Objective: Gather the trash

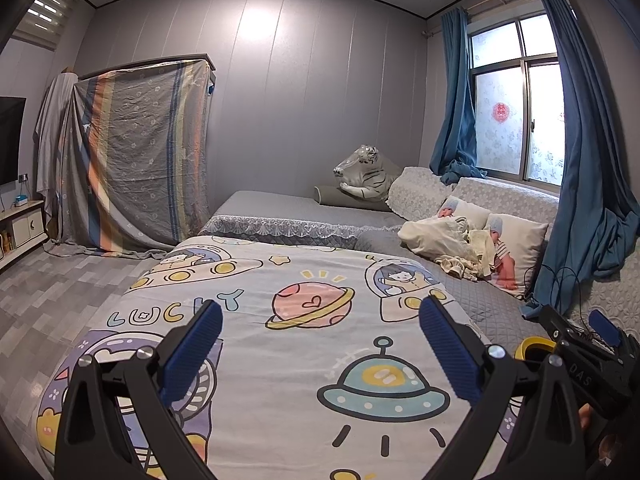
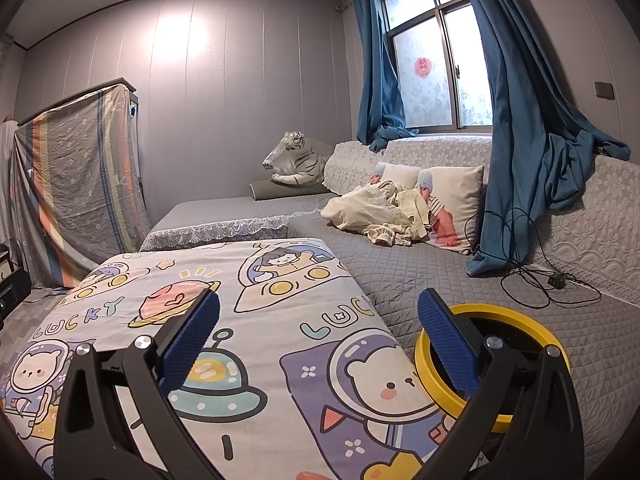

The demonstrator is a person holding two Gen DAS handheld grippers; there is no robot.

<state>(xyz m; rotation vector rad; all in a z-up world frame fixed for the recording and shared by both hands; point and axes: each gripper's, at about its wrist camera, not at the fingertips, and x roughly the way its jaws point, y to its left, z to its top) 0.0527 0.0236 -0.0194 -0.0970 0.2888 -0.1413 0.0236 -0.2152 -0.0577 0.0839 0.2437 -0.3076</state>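
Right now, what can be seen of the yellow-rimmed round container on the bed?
The yellow-rimmed container is round, with a thick, smooth, plastic-looking yellow rim and a dark inside whose contents cannot be made out. It sits upright on the grey quilted cover, beside the edge of the cartoon blanket. The open right gripper partly hides it; its right finger overlaps the rim.

Yellow bin [image 2: 520, 316] interior is blocked by the right gripper's finger [image 2: 444, 344], and only a rim sliver is seen in the left view. Furniture under the striped sheet [image 1: 136, 156] is fully hidden. TV [image 1: 10, 140] is cut off at the left edge.
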